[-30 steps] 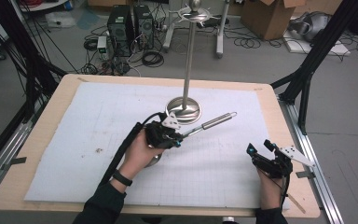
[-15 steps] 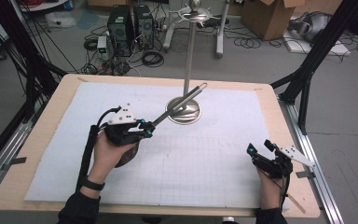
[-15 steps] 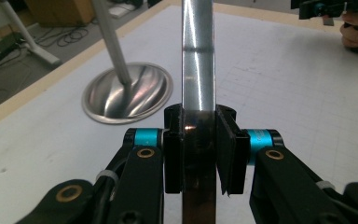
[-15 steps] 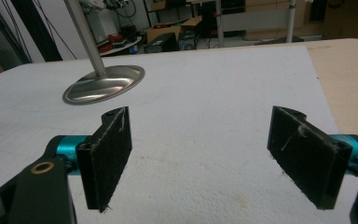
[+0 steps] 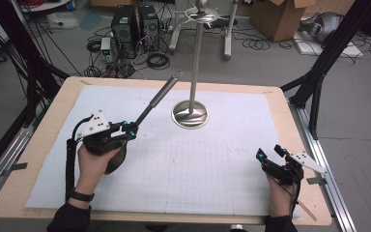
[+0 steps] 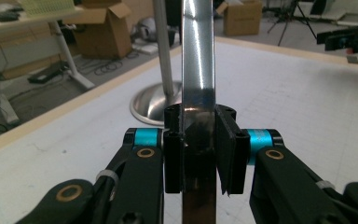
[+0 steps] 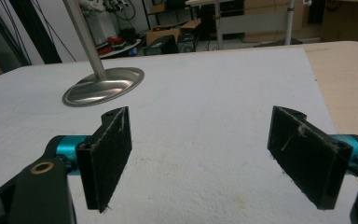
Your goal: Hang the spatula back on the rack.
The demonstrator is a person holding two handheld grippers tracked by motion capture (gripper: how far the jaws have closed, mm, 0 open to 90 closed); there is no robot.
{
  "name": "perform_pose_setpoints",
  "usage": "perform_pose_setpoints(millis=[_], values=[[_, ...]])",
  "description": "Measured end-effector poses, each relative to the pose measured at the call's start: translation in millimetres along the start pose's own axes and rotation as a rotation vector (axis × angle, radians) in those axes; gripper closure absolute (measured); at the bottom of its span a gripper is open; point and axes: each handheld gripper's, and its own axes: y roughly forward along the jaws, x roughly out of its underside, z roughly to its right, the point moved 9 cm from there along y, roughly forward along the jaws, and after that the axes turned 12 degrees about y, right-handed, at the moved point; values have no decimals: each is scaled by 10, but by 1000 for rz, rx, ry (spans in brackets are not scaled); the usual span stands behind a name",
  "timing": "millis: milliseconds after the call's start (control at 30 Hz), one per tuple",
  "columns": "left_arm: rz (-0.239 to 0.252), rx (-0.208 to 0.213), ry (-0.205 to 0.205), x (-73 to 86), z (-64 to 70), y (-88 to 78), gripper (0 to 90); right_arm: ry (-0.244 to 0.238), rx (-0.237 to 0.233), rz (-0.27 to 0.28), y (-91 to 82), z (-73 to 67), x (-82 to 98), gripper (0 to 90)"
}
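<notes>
Left tool (image 5: 125, 131) pinching a long metal utensil (image 5: 155, 99) by its handle, raised slantwise over the white mat (image 5: 212, 159) toward the far left worktop (image 5: 53, 111) edge, just left of the steel stand (image 5: 191, 114) (utensil's working end hidden under the hand, shape hard to tell). Right tool (image 5: 270, 155) spread wide with nothing between its pads, low near the right front corner. Much free mat between both tools and before the stand base.

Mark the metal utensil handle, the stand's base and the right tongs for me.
metal utensil handle (image 5: 157, 98), high view, mid-shaft.
stand's base (image 5: 190, 116), high view, front of dome.
right tongs (image 7: 200, 156), right gripper view, midway between open pads.
</notes>
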Motion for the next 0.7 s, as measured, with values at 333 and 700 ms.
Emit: perform_pose_setpoints(millis=[333,700], values=[[84,-60,-33,-5,-123,-139,745,-2,0,0,-1,4,-1,210],[145,-79,-40,-143,-152,-156,745,-3,-1,-1,-1,4,-1,209]])
